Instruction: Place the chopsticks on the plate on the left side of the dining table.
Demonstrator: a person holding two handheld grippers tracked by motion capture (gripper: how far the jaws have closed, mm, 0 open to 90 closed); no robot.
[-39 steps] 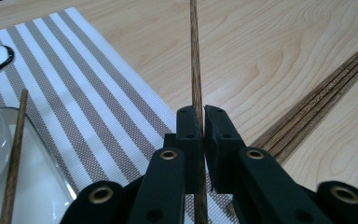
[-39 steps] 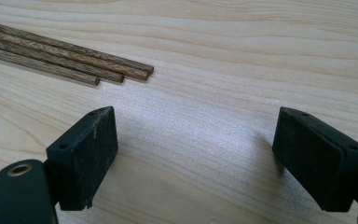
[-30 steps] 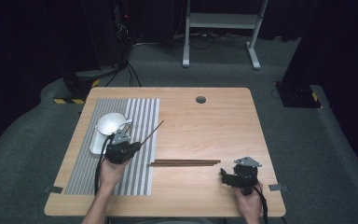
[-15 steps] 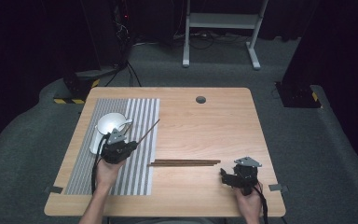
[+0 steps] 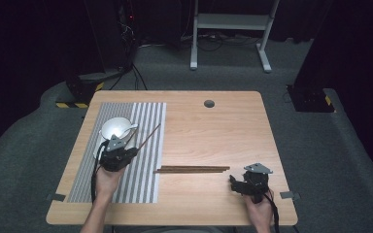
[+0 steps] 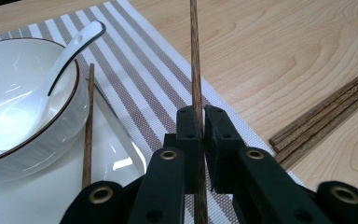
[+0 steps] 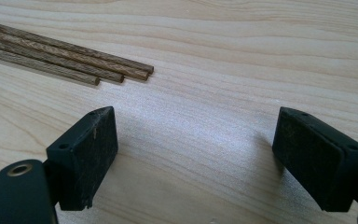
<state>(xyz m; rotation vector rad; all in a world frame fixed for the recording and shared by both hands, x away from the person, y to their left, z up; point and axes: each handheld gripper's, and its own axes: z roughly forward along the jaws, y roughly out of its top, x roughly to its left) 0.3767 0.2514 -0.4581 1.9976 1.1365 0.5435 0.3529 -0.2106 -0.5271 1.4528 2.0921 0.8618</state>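
My left gripper (image 5: 125, 153) (image 6: 199, 126) is shut on a dark wooden chopstick (image 5: 148, 136) (image 6: 195, 56) that slants up and to the right over the striped placemat (image 5: 145, 116). Just beside it stands a white bowl (image 5: 112, 128) (image 6: 9, 79) with a white spoon (image 6: 70, 49) in it. A second chopstick (image 6: 88, 126) lies on the white plate (image 6: 37, 200) against the bowl. Three more chopsticks (image 5: 192, 169) (image 7: 65, 60) lie side by side on the wood. My right gripper (image 5: 243, 185) (image 7: 193, 158) rests open just right of their ends, holding nothing.
The wooden table (image 5: 223, 126) has a round cable hole (image 5: 209, 103) near its far edge. The placemat (image 6: 135, 70) covers the left part. Beyond the table are dark carpet, a white metal frame (image 5: 228, 29) and black equipment stands (image 5: 107, 43).
My left gripper has shifted slightly left toward the bowl, carrying the chopstick with it. The right gripper has kept still.
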